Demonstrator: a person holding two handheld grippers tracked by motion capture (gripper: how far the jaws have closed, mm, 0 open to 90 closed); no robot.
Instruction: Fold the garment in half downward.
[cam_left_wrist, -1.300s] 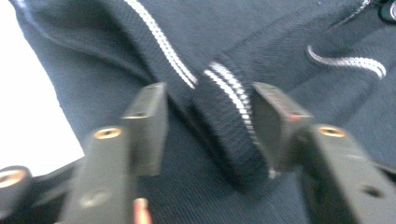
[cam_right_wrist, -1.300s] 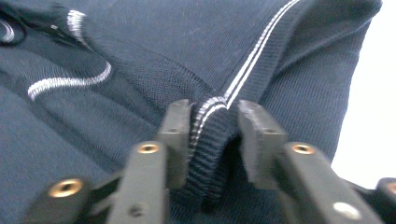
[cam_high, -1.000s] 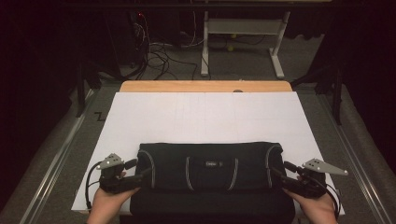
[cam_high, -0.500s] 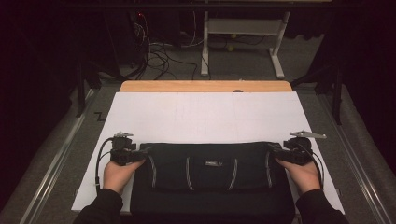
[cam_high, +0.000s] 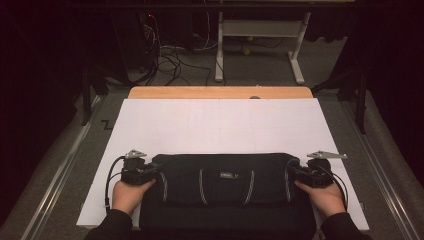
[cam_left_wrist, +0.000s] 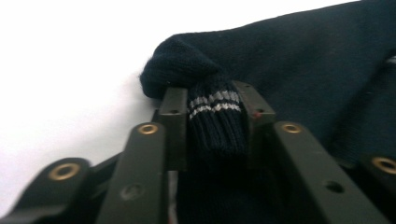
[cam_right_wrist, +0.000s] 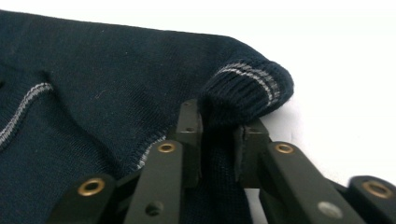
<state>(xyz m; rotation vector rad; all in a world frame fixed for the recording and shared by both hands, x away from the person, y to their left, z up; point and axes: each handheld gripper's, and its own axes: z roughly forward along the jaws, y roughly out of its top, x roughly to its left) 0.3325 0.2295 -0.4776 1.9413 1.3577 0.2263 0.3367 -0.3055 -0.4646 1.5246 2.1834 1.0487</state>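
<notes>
High view shows a dark navy knit sweater folded into a band at the near edge of the white table sheet. It looks soft, light and limp, so it should sag between holds. Both ends are pinched at ribbed striped cuffs: left gripper and right gripper each clamp one.

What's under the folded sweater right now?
The dark sweater lies on the white sheet covering the table. Both grippers, left and right, pinch its ribbed ends. Anything beneath its middle is covered by the fabric.
</notes>
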